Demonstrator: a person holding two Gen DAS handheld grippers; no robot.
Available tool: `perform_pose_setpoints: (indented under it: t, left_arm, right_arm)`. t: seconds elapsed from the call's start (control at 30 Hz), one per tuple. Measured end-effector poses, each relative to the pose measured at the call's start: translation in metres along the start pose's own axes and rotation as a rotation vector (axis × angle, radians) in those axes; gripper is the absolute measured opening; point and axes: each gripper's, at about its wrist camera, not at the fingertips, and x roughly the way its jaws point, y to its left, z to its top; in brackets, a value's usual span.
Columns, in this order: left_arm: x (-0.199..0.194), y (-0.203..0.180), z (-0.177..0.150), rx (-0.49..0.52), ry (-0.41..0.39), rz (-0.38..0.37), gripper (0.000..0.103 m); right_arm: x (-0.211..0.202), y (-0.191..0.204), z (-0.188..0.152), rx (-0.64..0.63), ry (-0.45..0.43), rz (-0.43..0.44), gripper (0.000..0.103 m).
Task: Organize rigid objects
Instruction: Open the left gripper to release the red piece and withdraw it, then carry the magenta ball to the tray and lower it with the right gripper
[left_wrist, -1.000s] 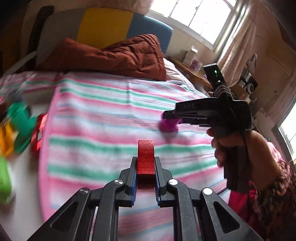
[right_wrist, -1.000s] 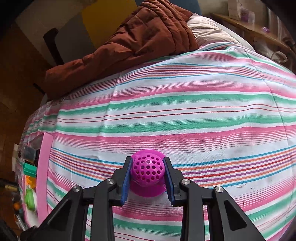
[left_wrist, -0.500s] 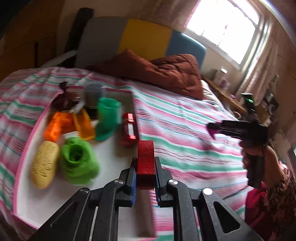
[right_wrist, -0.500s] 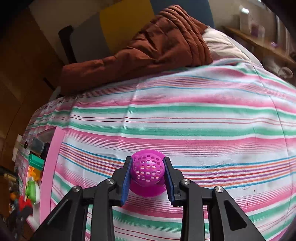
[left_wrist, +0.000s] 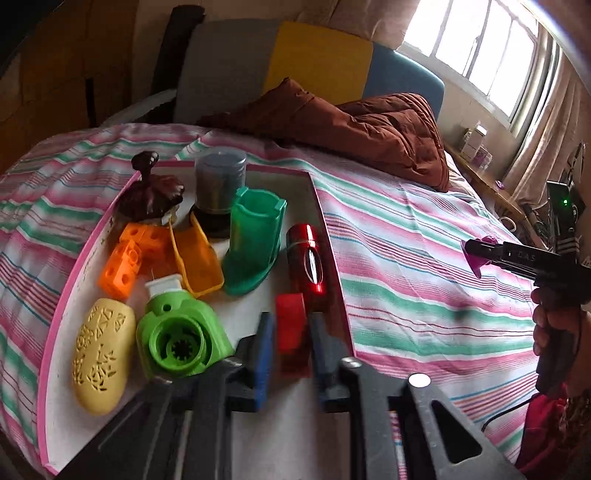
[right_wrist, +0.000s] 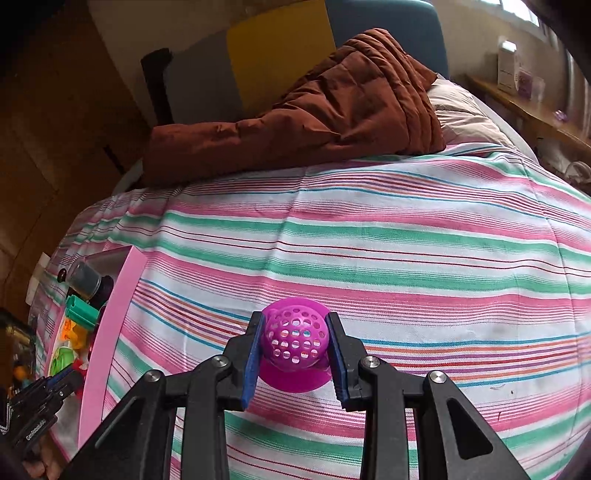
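A: Left wrist view?
B: Left tongs (left_wrist: 287, 354) opening over a white tray (left_wrist: 266, 424) with a raised pink rim; smooth red block (left_wrist: 291, 325) between the pads, apparently no longer pressed. Just beside a glossy red cylinder (left_wrist: 306, 258) hard against the right rim. Toys crowded to the left; bare tray floor near the tongs.

A: Right wrist view?
B: Right tongs (right_wrist: 295, 349) clamped on a perforated magenta ball (right_wrist: 295, 338) with a flat flange, above wide-open striped bedsheet (right_wrist: 406, 240). Tray at far left.
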Motion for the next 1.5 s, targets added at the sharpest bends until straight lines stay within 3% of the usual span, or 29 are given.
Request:
perform_pose_setpoints:
  t: [0.17,0.6,0.7,0.9,1.07,1.5]
  left_arm:
    - [-0.008,-0.004,0.000,0.033,-0.023,-0.001,0.032]
    - [-0.061,0.028,-0.018,0.029,-0.109,0.030,0.034]
    - [-0.067,0.029,-0.024,0.045,-0.100,0.028,0.034]
    - [-0.076,0.037,-0.029,0.067,-0.076,0.025,0.034]
    - [-0.083,0.051,-0.034,0.060,-0.068,0.046,0.034]
    - [-0.099,0.084,-0.039,0.000,-0.074,0.060,0.034]
  right_arm:
    - [0.001,0.003,-0.001,-0.015,0.001,0.002,0.033]
    - [0.003,0.005,-0.002,-0.045,0.002,-0.032,0.033]
    - [0.004,0.005,-0.003,-0.041,0.005,-0.020,0.033]
    - [-0.001,0.023,-0.007,-0.134,-0.006,-0.089,0.033]
    - [-0.010,0.050,-0.012,-0.145,0.025,-0.037,0.033]
    - [-0.038,0.172,-0.075,-0.305,0.061,0.167,0.033]
